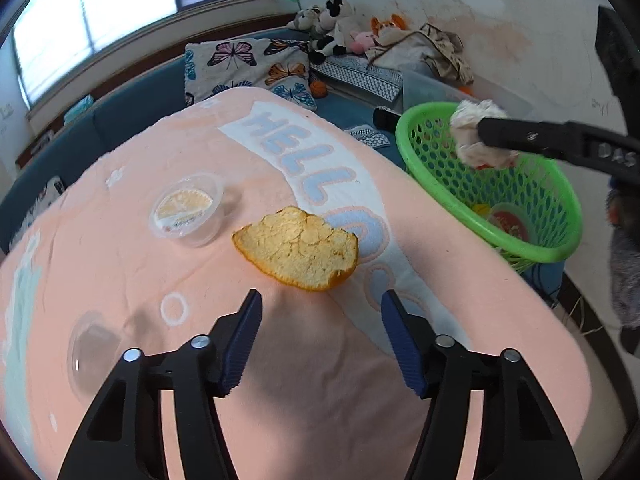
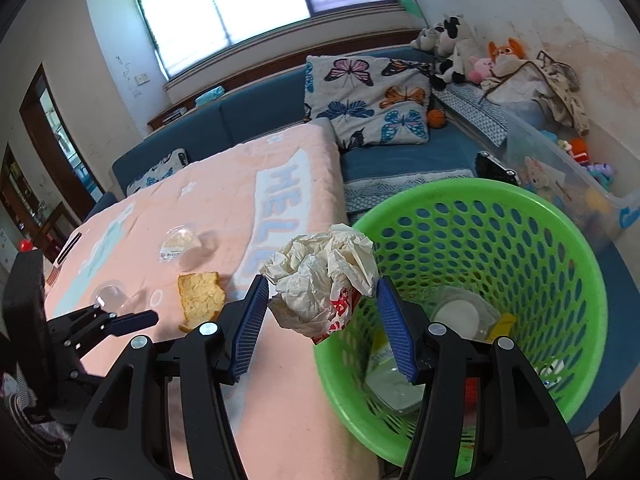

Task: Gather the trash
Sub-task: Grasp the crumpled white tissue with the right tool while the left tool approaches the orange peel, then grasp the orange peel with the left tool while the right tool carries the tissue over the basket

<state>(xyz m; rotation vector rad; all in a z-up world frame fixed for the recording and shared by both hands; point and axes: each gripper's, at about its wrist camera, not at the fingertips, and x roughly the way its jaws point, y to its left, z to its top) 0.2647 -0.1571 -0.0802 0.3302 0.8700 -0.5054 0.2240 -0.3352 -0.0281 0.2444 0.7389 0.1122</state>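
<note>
Right tongs (image 2: pixel 322 300) clamping crumpled paper (image 2: pixel 324 276), left tongs (image 1: pixel 322 306) parted, empty

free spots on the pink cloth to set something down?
Bare: the near stretch of pink cloth below the orange peel, and the far end beyond the lidded cup. Crowded: middle-left, with cup, peel and clear dome lid. The green basket borders the right edge.

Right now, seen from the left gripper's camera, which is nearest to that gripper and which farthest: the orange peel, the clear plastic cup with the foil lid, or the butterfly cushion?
1. Orange peel, just ahead of the left gripper.
2. Clear plastic cup with the foil lid, farther back, to the left.
3. Butterfly cushion, on the sofa beyond the table.
</note>
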